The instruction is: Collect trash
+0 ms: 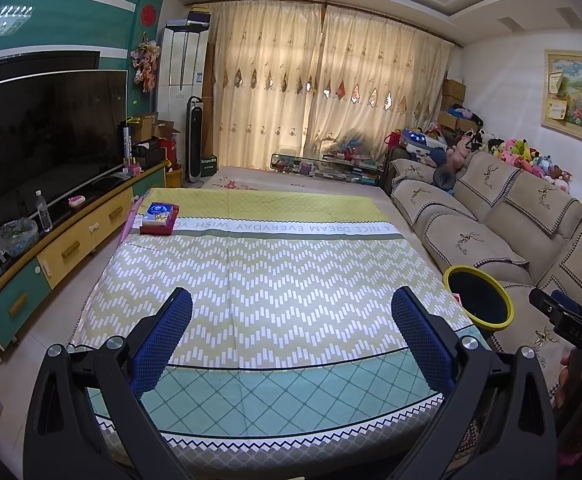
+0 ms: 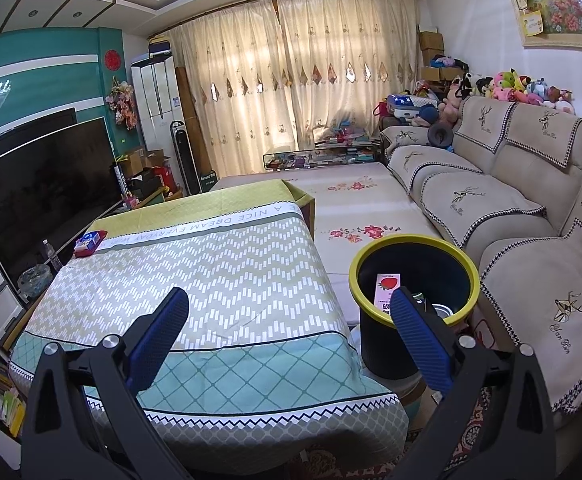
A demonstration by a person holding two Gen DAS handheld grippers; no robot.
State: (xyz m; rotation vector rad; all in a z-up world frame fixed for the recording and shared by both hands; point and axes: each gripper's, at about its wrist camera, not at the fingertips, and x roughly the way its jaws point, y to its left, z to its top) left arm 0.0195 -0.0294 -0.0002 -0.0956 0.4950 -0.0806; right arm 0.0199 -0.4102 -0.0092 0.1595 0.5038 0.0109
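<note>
Right wrist view showed the task close to finished, as I judged it. The trash bin (image 2: 414, 280), dark with a yellow rim, stood on the floor just beside the right edge of the tabletop (image 2: 195, 280), between it and the sofa (image 2: 511, 208). Inside it lay a carton with a strawberry picture (image 2: 388, 286) and what looked like a metal can (image 2: 442, 312), so at least 2 pieces seemed already dropped in. On the patterned cloth I saw no loose litter; only a red tray with a blue tissue pack (image 2: 90, 243) sat at the far left corner, and whether that counted as trash I could not tell.

The right hand-held gripper (image 2: 287, 316) was spread wide and held nothing. Its right finger overlapped the near rim of the bin in the picture, so the bin lay just ahead and right of it, close by.

Left wrist view had the left hand-held gripper (image 1: 291, 316) likewise parted and empty, over the near end of the tabletop, with the bin off to its right, beyond the table edge, and the tray well away at the far left.
</note>
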